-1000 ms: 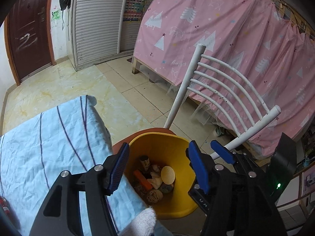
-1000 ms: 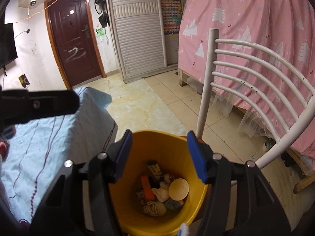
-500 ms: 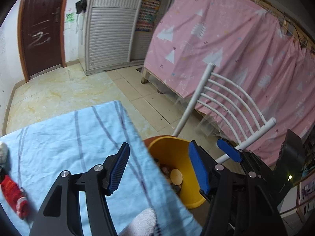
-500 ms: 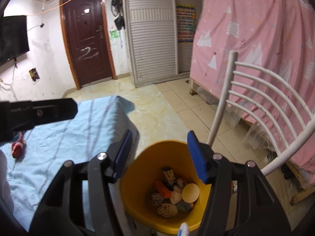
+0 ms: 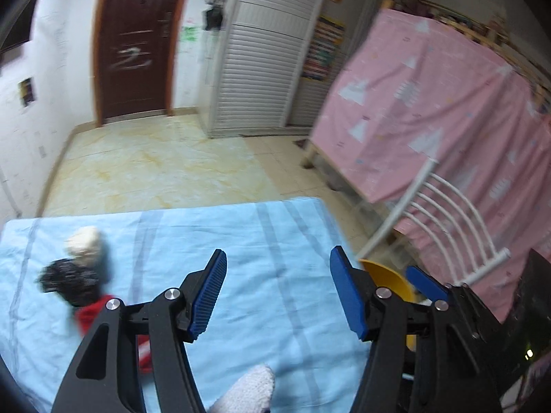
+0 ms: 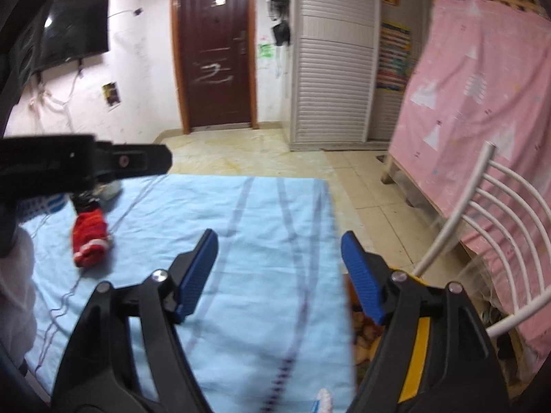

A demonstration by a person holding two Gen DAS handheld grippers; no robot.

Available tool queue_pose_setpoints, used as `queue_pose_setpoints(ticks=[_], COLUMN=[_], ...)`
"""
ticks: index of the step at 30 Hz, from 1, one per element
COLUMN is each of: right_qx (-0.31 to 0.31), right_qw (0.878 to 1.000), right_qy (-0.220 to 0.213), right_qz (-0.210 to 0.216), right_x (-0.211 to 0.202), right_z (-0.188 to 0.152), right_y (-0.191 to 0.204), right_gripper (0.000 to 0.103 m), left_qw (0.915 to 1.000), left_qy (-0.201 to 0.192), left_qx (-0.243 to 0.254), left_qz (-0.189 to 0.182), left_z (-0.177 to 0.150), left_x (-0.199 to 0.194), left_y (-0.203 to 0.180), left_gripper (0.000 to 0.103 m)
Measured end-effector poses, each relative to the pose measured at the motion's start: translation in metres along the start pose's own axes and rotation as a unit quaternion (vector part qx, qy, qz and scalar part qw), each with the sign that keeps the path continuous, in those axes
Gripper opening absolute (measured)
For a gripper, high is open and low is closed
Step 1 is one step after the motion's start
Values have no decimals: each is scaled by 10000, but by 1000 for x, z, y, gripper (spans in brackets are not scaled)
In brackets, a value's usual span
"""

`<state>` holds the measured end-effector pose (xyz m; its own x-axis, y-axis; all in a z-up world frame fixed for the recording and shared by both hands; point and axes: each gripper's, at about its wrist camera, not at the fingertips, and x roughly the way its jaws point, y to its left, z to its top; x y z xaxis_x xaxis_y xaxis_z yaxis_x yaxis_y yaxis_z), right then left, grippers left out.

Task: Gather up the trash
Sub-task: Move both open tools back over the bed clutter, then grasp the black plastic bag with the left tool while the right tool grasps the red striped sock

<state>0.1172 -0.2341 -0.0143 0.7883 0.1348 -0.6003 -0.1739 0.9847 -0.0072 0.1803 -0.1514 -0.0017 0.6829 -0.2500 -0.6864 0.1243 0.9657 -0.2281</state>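
Hovering over the blue-clothed worktop [image 5: 241, 241]: left tongs [image 5: 277, 292] gaping empty, right tongs [image 6: 279, 275] just widening, empty.

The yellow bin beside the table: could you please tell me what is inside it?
In the right wrist view, only a sliver of mixed scraps shows inside the yellow bin. The blue tablecloth and right claw cover the rest.
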Motion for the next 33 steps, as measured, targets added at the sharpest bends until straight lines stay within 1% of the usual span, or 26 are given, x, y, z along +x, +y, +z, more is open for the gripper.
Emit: queue_pose_setpoints(ticks=[2,7,10,15,18,21,25,26,28,33], right_qx=[-130,-389,-523,-765,-877,-933,-1003,-1037,-1100,-1292], right_qw=[9998,9979,9965,9938,9923,9907,9884,9878,9865,9820], right_qy=[39,141,208,287,335,418,519,538,578,705], right_qz=[122,504,617,750,813,896,1011,1027,1070,1186], right_x=[2,9,14,22,26,30,36,37,39,46], right_z=[3,6,8,11,11,11,10,10,10,9], right_y=[17,59,77,104,115,126,138,141,148,166], right_gripper=[76,81,82,85,88,89,90,90,91,92], left_qw=[9995,9959,9924,9882,9841,9811,9797,9793,9781,9755], left_qy=[-79,-170,-177,-50,75,221,391,426,496,562], left_qx=[-73,-436,-589,-856,-1081,-1270,-1445,-1498,-1588,-1746], left_qz=[312,774,1061,1273,1405,1445,1336,1291,1254,1218], left_z=[0,1,1,2,-5,-12,-19,-21,-25,-33], left_x=[-5,-14,-16,-11,-7,-1,7,8,12,14], left_y=[19,68,92,128,152,168,183,186,191,200], left_gripper=[53,53,53,54,54,54,53,51,39,27])
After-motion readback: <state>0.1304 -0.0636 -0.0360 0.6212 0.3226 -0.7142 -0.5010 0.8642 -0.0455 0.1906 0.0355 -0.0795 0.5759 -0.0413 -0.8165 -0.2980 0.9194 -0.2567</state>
